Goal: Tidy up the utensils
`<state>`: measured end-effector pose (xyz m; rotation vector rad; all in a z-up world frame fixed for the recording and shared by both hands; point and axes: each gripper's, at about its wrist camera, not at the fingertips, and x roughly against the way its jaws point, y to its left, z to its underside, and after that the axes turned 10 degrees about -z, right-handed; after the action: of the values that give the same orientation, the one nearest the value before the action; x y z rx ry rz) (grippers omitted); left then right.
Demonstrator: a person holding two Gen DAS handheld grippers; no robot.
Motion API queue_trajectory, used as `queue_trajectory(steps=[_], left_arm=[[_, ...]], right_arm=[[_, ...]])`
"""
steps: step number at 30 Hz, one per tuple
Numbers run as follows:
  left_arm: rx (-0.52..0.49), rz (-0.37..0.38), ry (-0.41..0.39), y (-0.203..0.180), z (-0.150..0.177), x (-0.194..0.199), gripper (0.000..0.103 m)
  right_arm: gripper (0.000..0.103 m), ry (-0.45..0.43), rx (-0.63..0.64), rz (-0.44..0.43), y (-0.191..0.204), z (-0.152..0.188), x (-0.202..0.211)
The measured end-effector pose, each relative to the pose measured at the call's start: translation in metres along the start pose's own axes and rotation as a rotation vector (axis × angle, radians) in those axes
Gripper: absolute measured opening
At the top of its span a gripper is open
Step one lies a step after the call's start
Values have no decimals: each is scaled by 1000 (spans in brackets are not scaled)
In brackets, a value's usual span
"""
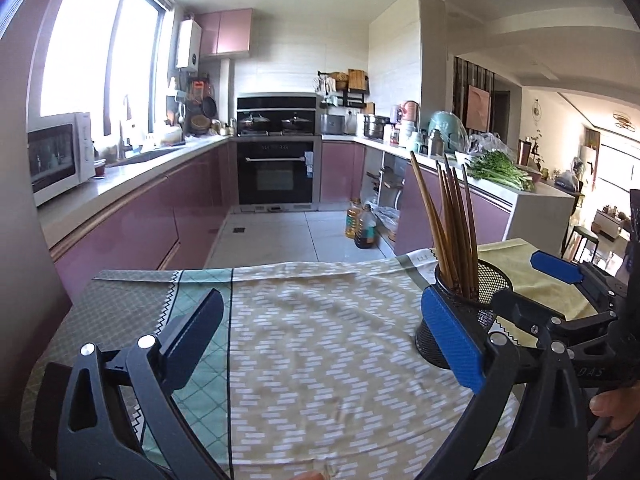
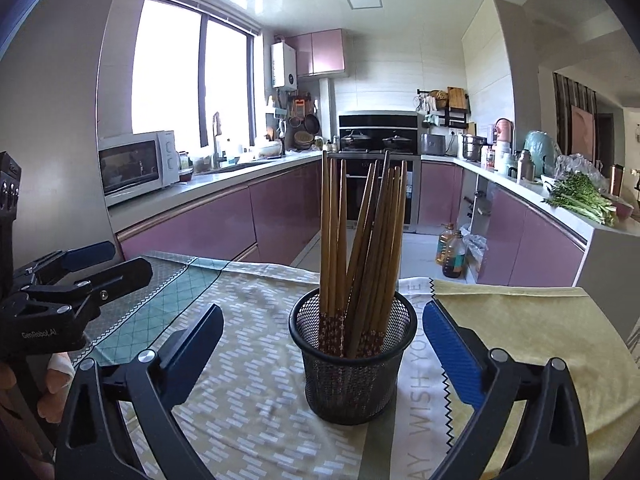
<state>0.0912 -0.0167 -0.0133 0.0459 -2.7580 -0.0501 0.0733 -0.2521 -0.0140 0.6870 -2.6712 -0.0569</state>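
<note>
Low in frame: right gripper (image 2: 320, 344) spread wide either side of one black mesh cup (image 2: 352, 364) at centre with roughly ten wooden chopsticks (image 2: 360, 240) upright; left gripper (image 1: 332, 332) likewise spread, empty; beyond, two oil bottles (image 2: 452, 252).

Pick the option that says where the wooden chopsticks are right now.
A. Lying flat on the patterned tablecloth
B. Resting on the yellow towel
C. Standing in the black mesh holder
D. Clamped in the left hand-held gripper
C: the chopsticks stand bunched upright inside the black mesh holder, which sits on the tablecloth; neither hand-held gripper touches them.
</note>
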Motion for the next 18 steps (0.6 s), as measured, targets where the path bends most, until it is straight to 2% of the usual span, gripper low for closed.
queue_trajectory(steps=[9, 18], left_arm=[[10, -41, -79, 4, 6, 26, 97], [1, -80, -125, 4, 13, 43, 97]], right_arm=[[96, -42, 2, 37, 12, 7, 13], [96, -86, 18, 51, 25, 4, 22]])
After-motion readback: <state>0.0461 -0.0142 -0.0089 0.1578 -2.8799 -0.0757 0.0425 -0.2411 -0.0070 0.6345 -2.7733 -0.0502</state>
